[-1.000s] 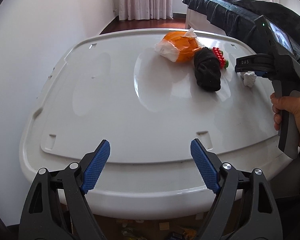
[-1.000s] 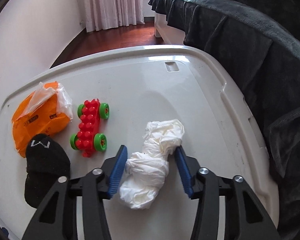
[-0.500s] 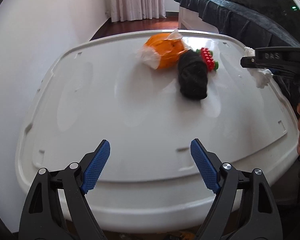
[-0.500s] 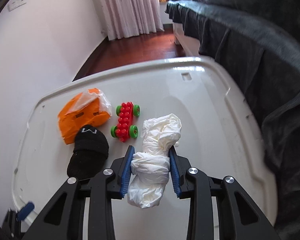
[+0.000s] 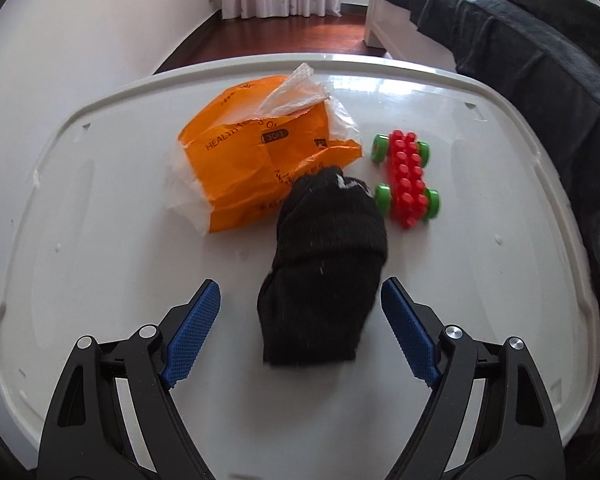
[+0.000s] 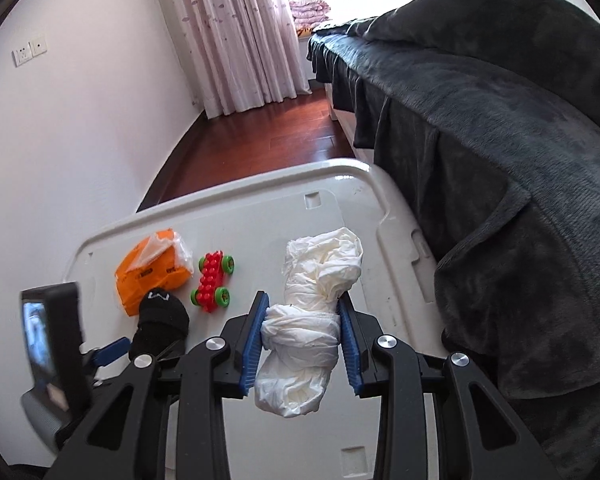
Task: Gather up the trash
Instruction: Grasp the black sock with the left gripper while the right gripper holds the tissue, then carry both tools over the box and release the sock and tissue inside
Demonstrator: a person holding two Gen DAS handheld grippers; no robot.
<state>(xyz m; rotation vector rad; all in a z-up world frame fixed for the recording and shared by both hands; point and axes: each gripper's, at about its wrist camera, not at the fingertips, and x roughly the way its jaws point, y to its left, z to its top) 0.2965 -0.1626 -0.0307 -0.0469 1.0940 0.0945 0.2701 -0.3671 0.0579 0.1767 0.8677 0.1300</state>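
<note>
My right gripper is shut on a crumpled white tissue wad and holds it above the white lid. My left gripper is open, with its blue pads on either side of a black sock that lies on the lid. A torn orange plastic wrapper lies just behind the sock and touches it. The wrapper and the sock also show at the left of the right wrist view, with the left gripper's body beside them.
A red and green toy block car sits right of the sock and shows in the right wrist view too. A bed with a dark blanket runs along the lid's right side. A white wall stands on the left.
My right gripper closed on the tissue wad and lifted it off the lid. My left gripper moved forward across the lid until the black sock lay between its open fingers.
</note>
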